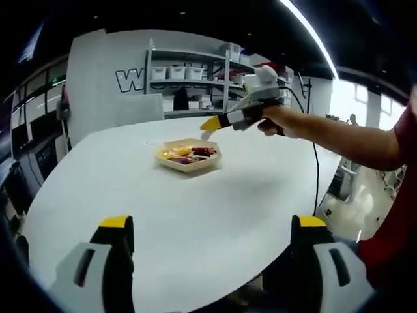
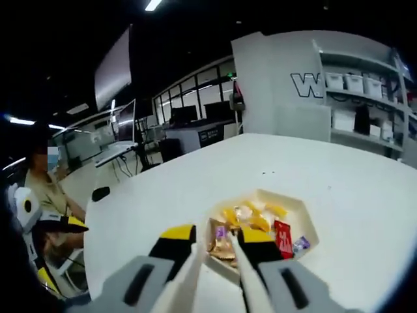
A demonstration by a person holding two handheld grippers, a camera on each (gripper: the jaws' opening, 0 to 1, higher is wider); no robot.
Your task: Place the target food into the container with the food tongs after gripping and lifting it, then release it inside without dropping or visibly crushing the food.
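A cream hexagonal tray (image 1: 189,168) sits mid-table on the white table (image 1: 195,215), holding yellow pieces, a red packet and small wrapped sweets. My left gripper (image 1: 213,225) hangs open over the near table edge, well short of the tray. My right gripper (image 2: 216,235) is shut on white food tongs (image 2: 190,277), whose arms run forward between the jaws. The tong tips hover at the tray's (image 2: 306,218) near side, over a brown wrapped piece (image 2: 221,246); whether they touch it is unclear. A hand holds the right gripper (image 1: 210,124) just above and behind the tray.
Shelves with white bins (image 1: 189,72) stand against the wall behind the table. A person (image 2: 45,189) sits beyond the table's far left edge, near a small black object (image 2: 100,193). The table's rounded edge (image 1: 273,274) curves close to my left jaws.
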